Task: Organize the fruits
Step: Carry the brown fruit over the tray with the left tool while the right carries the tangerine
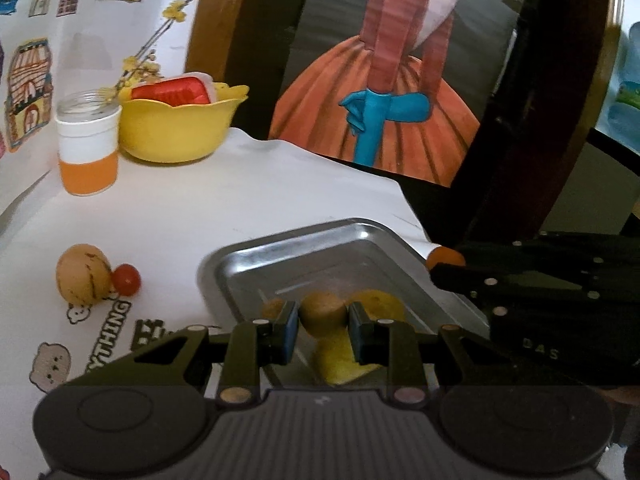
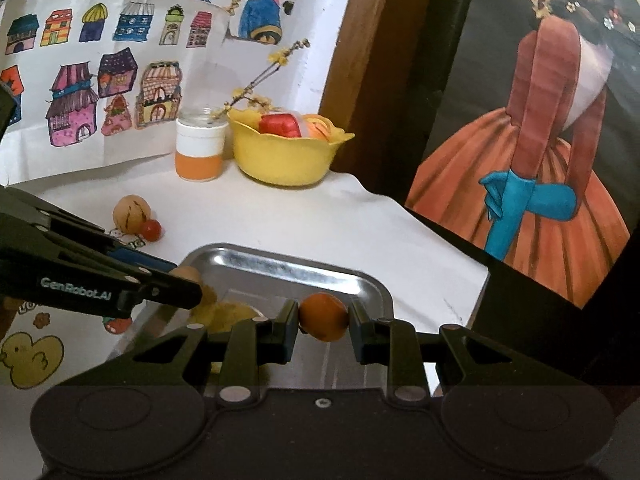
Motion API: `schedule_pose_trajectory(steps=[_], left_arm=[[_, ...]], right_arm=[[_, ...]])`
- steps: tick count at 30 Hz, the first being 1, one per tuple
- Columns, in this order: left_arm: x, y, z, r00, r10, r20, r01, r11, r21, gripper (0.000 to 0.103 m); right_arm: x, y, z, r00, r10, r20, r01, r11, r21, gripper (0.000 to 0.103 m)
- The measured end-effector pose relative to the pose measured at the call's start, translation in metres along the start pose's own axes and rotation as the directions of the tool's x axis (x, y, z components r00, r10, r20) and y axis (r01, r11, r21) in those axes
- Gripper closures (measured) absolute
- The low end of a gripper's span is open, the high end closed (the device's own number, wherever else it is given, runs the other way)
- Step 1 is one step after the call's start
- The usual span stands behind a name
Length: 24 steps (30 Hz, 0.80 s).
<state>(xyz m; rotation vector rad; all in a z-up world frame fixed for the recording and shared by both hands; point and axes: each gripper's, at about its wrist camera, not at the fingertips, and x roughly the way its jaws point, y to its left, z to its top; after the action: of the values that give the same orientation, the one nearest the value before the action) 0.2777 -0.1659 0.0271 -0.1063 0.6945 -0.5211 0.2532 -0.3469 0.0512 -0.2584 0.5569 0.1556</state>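
My left gripper (image 1: 323, 322) is shut on a small brown round fruit (image 1: 322, 311) and holds it low over a shiny metal tray (image 1: 304, 236). Yellow fruit (image 1: 344, 360) lies in the tray beneath it. In the right wrist view, my right gripper (image 2: 324, 322) is shut on a small orange fruit (image 2: 323, 317) above the tray's (image 2: 280, 256) right half. The left gripper (image 2: 176, 288) reaches in from the left there. On the cloth left of the tray sit a tan spotted fruit (image 1: 82, 274) and a red cherry tomato (image 1: 126, 280), touching each other.
At the back stand a yellow bowl (image 1: 176, 128) holding a red item and an orange-and-white jar (image 1: 88, 148) with a flower sprig. Drawings cover the wall on the left. A framed painting (image 1: 384, 92) stands behind the table's right edge.
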Motion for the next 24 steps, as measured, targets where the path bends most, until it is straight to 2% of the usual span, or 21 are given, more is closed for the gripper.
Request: schedule_pose_trajectory(steps=[13,24], left_arm=[[-0.012,-0.024,-0.012,1.0,-0.006,0.016,0.005,0.998,0.057,0.074],[-0.014,-0.04,-0.017,0.999,-0.039,0.003,0.038,0.996,0.084,0.074]], right_arm=[[-0.003,-0.006,-0.019,1.0,0.01,-0.028,-0.009,0.999,0.05,0.074],[-0.004,-0.001,-0.027,0.999,0.032,-0.044,-0.029,0.998,0.049,0.074]])
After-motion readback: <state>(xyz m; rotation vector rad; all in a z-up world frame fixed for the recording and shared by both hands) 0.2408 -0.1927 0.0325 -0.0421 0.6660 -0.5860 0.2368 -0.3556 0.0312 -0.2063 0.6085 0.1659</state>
